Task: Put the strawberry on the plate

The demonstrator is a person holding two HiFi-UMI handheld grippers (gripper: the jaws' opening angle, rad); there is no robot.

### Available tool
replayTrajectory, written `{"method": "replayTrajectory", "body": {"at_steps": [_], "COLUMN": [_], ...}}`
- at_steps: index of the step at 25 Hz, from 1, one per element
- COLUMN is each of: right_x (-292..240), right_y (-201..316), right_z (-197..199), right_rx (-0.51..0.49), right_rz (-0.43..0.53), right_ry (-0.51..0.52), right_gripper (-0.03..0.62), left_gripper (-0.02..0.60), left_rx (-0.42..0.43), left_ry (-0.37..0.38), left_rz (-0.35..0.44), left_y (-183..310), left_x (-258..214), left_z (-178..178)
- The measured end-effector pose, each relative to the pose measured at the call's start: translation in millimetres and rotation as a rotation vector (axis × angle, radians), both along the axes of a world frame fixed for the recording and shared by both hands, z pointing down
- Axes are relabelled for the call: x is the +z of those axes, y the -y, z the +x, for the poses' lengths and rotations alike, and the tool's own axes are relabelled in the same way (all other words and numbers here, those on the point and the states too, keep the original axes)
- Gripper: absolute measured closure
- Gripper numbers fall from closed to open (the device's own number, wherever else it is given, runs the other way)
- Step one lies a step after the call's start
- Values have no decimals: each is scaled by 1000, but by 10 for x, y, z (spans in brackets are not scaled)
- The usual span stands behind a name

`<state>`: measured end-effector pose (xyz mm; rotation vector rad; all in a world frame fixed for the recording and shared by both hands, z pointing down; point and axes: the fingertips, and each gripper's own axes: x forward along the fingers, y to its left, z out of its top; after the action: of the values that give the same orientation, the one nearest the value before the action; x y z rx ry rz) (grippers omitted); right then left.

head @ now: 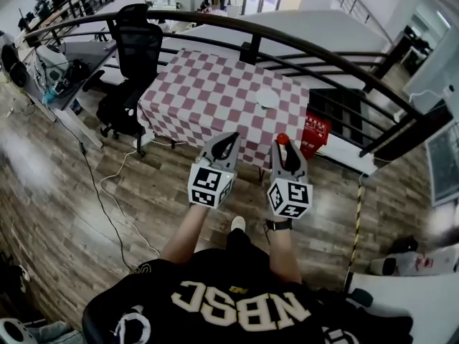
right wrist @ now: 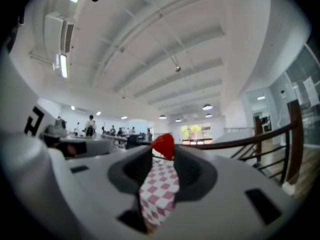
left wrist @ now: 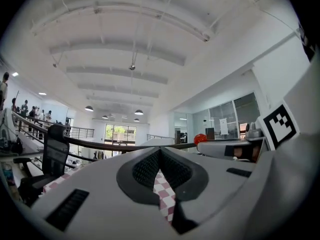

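Observation:
A red strawberry [head: 282, 139] sits pinched at the tip of my right gripper [head: 283, 144], which is shut on it; in the right gripper view the strawberry [right wrist: 163, 145] shows between the two fingertips. My left gripper [head: 233, 137] is held beside it, its jaws closed tip to tip with nothing in them [left wrist: 160, 153]. Both are held level over the wooden floor, short of the table. The white plate [head: 267, 98] lies on the pink-and-white checkered tablecloth [head: 208, 92], towards the table's right side, ahead of both grippers. The left gripper view also catches the strawberry [left wrist: 200, 138] off to its right.
A black office chair [head: 136, 45] stands at the table's left end. A dark curved railing [head: 301, 47] runs behind the table. A red bag [head: 316, 135] sits by the table's right corner. Cables [head: 115, 188] trail over the wooden floor on the left.

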<state>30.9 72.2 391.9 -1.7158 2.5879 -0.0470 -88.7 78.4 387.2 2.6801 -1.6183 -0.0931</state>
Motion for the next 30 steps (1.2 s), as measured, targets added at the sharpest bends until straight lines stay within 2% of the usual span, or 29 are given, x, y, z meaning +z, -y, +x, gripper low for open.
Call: {"method": "replayTrajectory", "body": {"at_steps": [3,7,15,20,23,28,30], "right_x": [-75,-78,238,504,626,788,830], "right_y": [479,996,1728,1956,2157,2474,2681], "right_z": [142,325,584,555,510,400,377], "right_rx": [-22,-48,-69,-87,-90,-77,-55], "right_rz": [18,15,-60,-127,-151,-172,-180], "right_ry": [29,55,79,81,83,48,39], "right_gripper": [461,461,461,461,461,461,461], "left_gripper": [572,572,572,572,572,572,572], "left_rx": [-38,-70,-79,-110,-111,-83,-55], "left_ry": [46,54,96,117,119,60,60], "left_rz": [13,9,-42,-113,-126,-154,-140], "left_y": [460,943,1584,1780,1995,2416,2642], "left_x": [-16,-11,229,487,567,682,672], "left_z": [156,350,673,617,578,520,517]}}
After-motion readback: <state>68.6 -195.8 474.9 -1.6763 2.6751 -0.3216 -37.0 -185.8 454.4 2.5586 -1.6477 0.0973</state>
